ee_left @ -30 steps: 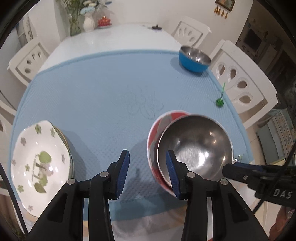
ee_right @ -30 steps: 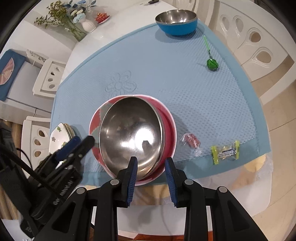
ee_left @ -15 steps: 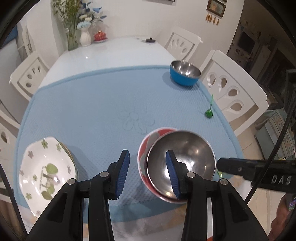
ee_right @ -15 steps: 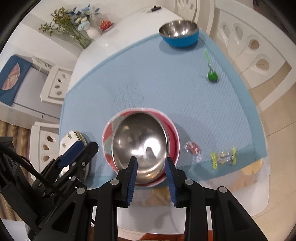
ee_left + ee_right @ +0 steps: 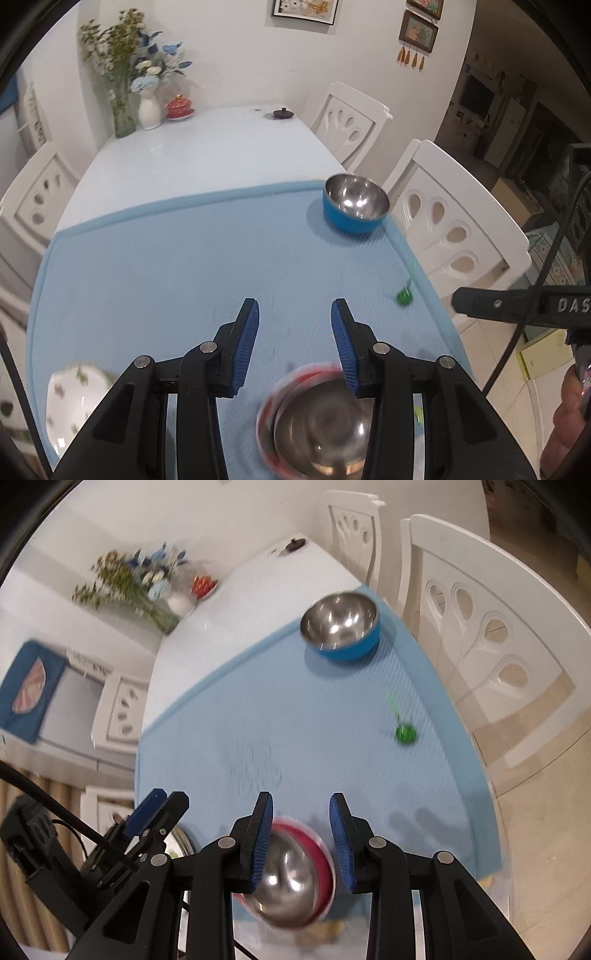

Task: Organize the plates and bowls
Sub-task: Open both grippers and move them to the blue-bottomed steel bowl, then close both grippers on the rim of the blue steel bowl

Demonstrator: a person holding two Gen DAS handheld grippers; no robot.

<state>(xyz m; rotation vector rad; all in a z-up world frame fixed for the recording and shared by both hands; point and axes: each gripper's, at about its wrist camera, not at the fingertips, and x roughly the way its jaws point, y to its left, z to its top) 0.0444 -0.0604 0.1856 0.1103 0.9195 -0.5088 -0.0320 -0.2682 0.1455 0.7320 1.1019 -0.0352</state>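
A steel bowl (image 5: 317, 435) sits nested in a red bowl (image 5: 291, 373) at the near edge of the blue mat (image 5: 184, 266); both also show in the right wrist view, steel (image 5: 288, 882) and red (image 5: 317, 849). A white floral plate (image 5: 74, 398) lies at the near left. A blue bowl with steel inside (image 5: 354, 210) stands at the far right of the mat, also in the right wrist view (image 5: 341, 626). My left gripper (image 5: 293, 345) is open and empty above the mat. My right gripper (image 5: 301, 832) is open and empty above the nested bowls.
A green lollipop (image 5: 404, 295) lies near the mat's right edge. White chairs (image 5: 454, 229) stand on the right and left. A vase of flowers (image 5: 122, 96), a white vase and a small red pot stand at the table's far end.
Both grippers have lifted and tilted up away from the nested bowls, which now sit low in both views. The far end of the table has come into view. Both stay open.
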